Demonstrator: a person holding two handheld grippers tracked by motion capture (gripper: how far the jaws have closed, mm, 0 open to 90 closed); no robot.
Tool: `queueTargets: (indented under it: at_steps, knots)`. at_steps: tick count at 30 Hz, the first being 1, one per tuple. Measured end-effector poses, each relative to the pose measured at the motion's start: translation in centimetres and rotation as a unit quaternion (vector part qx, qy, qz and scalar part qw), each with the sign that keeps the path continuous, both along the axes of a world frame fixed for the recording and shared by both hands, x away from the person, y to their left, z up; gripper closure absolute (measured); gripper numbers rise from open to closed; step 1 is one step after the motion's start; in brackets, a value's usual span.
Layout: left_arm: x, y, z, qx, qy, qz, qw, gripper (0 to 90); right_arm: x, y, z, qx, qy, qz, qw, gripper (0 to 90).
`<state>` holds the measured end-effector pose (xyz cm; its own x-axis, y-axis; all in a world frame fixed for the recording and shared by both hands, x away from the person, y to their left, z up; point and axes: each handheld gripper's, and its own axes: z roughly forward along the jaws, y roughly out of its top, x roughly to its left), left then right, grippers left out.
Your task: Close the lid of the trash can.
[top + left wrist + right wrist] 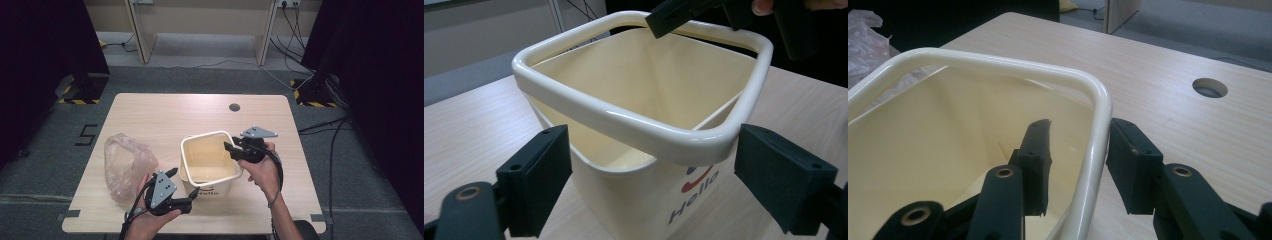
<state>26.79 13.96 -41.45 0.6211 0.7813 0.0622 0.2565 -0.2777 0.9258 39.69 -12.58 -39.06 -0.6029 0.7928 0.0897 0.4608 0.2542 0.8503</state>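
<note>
A cream square bin point(212, 191) with "Hello" printed on its front wall stands upright and empty near the table's front edge. My right gripper point(230, 147) reaches over the bin's right rim. In the right gripper view it point(1079, 131) straddles that rim point(1098, 125), one jaw inside and one outside, with a gap on the inside, so it is open. My left gripper point(184, 182) is at the bin's near left corner. Its jaws point(651, 150) stand wide on either side of the bin point(634, 195), below the rim, open.
A crumpled clear plastic bag point(125, 165) lies on the table's left part, left of the bin; it also appears as a bag point(863, 45) beyond the rim. A round cable hole point(234, 107) sits near the table's far edge. Cables and stand feet lie on the floor beyond.
</note>
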Motion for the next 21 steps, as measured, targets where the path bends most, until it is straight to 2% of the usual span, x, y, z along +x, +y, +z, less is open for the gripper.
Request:
queueTargets:
  at_steps: [8,13,18,21]
  knots:
    - [0.3,1.0,0.3,0.001,-0.001,0.009,1.0000,14.9,-1.2,-0.3,-0.1,0.004,0.010,0.000,0.9999,55.3]
    - [0.6,1.4,0.4,0.002,-0.001,0.018,0.9998,15.1,-1.6,-0.4,-0.3,0.001,0.012,-0.001,0.9999,54.9]
    - [0.8,1.7,0.3,-0.008,0.008,0.018,0.9998,14.9,-1.8,-0.5,-0.5,0.001,0.016,0.000,0.9999,54.6]
    - [1.0,1.8,0.4,-0.008,0.006,0.023,0.9997,15.1,-2.1,-0.4,-0.5,-0.004,0.016,0.002,0.9999,55.0]
